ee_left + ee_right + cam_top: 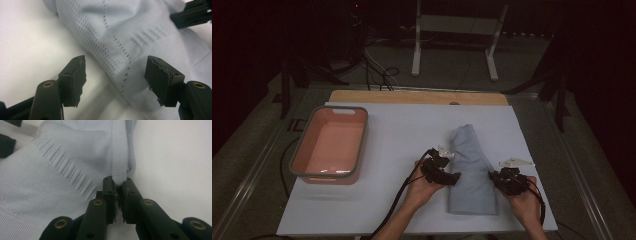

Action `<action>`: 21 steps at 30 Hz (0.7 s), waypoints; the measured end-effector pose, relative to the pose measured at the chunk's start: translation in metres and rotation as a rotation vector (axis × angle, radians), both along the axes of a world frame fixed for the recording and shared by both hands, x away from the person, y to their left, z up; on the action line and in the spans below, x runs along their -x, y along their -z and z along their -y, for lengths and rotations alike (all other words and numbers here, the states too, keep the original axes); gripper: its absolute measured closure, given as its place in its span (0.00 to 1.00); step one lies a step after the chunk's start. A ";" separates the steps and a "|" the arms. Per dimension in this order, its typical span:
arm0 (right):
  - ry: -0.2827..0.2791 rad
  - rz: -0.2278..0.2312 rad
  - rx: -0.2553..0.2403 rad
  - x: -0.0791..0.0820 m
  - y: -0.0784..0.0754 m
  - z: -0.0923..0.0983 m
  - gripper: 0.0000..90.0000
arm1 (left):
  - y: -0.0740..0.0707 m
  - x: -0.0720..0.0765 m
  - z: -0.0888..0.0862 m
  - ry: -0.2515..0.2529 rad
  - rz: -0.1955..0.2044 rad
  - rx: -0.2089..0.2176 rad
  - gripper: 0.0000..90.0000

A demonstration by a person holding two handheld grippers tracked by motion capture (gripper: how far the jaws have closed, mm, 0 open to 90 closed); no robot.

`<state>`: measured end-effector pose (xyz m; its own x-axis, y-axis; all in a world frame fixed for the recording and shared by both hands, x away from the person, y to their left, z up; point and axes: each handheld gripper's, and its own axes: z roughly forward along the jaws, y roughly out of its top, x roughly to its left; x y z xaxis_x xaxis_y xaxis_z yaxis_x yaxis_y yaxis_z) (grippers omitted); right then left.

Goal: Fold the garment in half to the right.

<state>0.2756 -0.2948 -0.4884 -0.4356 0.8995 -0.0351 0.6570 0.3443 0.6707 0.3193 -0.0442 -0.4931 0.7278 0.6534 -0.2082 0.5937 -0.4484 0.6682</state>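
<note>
A pale blue knitted garment [469,170] lies folded on the white table top, right of the middle. My left gripper [453,178] is at its left edge; in the left gripper view the gripper [116,80] stands open, the garment's perforated fabric [125,32] lying between and beyond the jaws, with the pads apart from it. My right gripper [495,178] is at the garment's right edge. In the right gripper view that gripper [118,187] is shut on the garment's ribbed band [119,152].
A pink basin with a grey rim [297,150] stands on the left of the white table top [387,125]. A wooden board [412,96] runs along the far edge. A white stand [416,55] and cables are on the floor behind.
</note>
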 end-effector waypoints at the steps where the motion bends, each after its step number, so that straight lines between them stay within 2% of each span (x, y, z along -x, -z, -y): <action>1: -0.001 0.000 0.001 0.000 0.000 0.000 0.92 | 0.002 -0.001 0.000 0.000 -0.010 -0.001 0.38; 10: -0.007 -0.006 0.002 0.000 -0.001 0.002 0.92 | 0.016 -0.009 0.007 0.007 -0.072 0.001 0.40; 15: -0.010 -0.009 0.006 0.000 -0.001 0.002 0.92 | 0.018 -0.012 0.008 0.035 -0.112 0.028 0.53; 17: -0.009 -0.010 0.009 0.000 -0.001 0.002 0.92 | 0.020 -0.015 0.007 0.044 -0.160 0.058 0.60; 19: -0.011 -0.009 0.018 0.001 -0.001 0.001 0.92 | 0.021 -0.018 0.005 0.037 -0.206 0.083 0.62; 21: -0.006 -0.010 0.019 0.001 -0.001 0.000 0.92 | 0.021 -0.018 0.005 0.042 -0.210 0.085 0.67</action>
<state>0.2746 -0.2943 -0.4876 -0.4410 0.8963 -0.0475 0.6617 0.3604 0.6575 0.3377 -0.0494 -0.5138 0.6889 0.5971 -0.4110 0.7057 -0.4231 0.5683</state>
